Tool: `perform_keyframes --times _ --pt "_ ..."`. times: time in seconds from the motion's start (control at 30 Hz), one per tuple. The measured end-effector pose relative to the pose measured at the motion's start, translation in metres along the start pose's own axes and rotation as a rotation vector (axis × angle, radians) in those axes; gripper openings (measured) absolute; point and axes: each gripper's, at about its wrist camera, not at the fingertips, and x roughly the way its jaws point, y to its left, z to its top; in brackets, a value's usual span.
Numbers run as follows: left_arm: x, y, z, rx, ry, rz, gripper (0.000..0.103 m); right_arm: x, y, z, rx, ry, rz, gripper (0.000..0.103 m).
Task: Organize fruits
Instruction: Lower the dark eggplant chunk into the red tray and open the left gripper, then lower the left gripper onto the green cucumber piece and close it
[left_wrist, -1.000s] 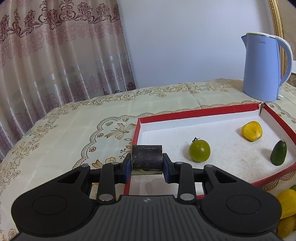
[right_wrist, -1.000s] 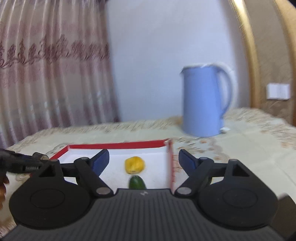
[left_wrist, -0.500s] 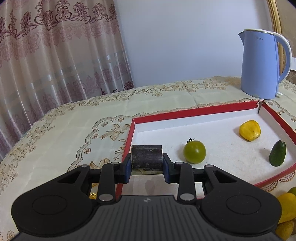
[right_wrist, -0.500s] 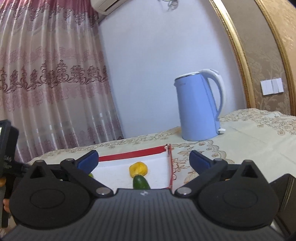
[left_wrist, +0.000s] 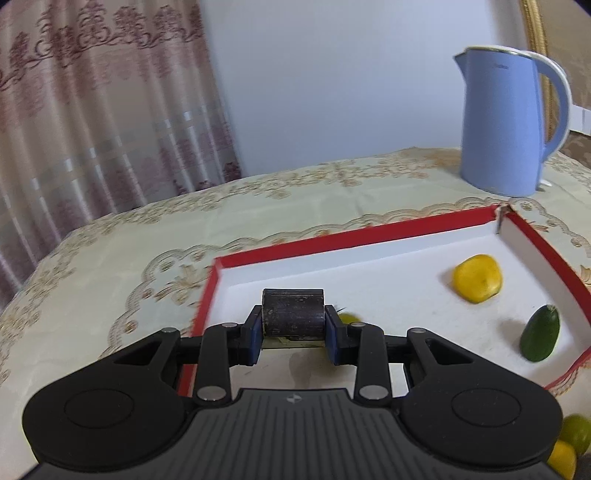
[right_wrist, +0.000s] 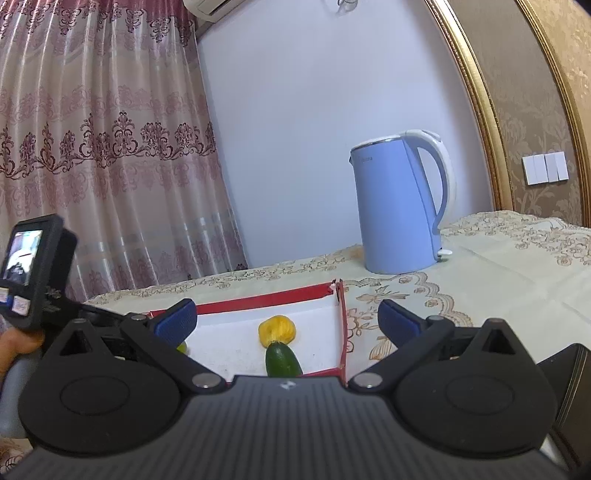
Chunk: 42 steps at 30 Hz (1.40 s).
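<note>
My left gripper (left_wrist: 293, 332) is shut on a dark brown cylindrical piece (left_wrist: 293, 312), held over the near left part of the red-rimmed white tray (left_wrist: 351, 240). In the tray lie a yellow fruit (left_wrist: 477, 277), a small dark green fruit (left_wrist: 540, 338) and a green tomato (left_wrist: 349, 318), the last mostly hidden behind my right finger. My right gripper (right_wrist: 288, 320) stands open and empty, level, in front of the tray (right_wrist: 266, 297), with the yellow fruit (right_wrist: 277, 329) and the green fruit (right_wrist: 282, 359) beyond it.
A blue kettle (left_wrist: 511, 125) stands behind the tray's far right corner. Loose green and yellow fruits (left_wrist: 574, 435) lie on the tablecloth at the near right. A hand (right_wrist: 14, 347) holds the left gripper's handle (right_wrist: 29, 273). A curtain hangs behind the table's left.
My left gripper has carried the dark piece to the right, further over the tray, so the green tomato now sits behind its right finger. The right gripper's jaws have spread wider.
</note>
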Motion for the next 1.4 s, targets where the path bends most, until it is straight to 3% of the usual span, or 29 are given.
perform_keyframes --times 0.27,0.3,0.43,0.67,0.8,0.87,1.1,1.4 --pt "0.017 -0.027 0.018 0.041 -0.018 -0.019 0.033 0.001 -0.002 0.001 0.012 0.002 0.0 0.103" --pt "0.019 -0.03 0.019 0.043 -0.018 -0.019 0.035 0.001 -0.002 0.001 0.014 0.004 0.0 0.103" --pt "0.024 -0.037 0.023 0.066 -0.028 0.004 0.065 0.001 -0.004 0.001 0.026 0.004 0.002 0.103" --pt "-0.009 -0.016 0.02 0.038 -0.077 0.021 0.067 0.001 -0.01 0.0 0.055 0.002 0.006 0.103" --pt "-0.049 0.022 0.001 -0.013 -0.109 0.019 0.067 0.001 -0.01 0.0 0.061 0.0 0.007 0.103" --pt "-0.07 0.037 -0.017 -0.019 -0.122 0.007 0.073 0.002 -0.01 0.001 0.059 0.005 0.005 0.103" --pt "-0.108 0.039 -0.069 0.02 -0.12 -0.206 0.083 0.002 -0.009 0.0 0.055 0.004 -0.001 0.103" --pt "-0.095 0.001 -0.085 0.141 -0.136 -0.167 0.083 0.004 -0.014 0.0 0.083 0.015 -0.009 0.103"
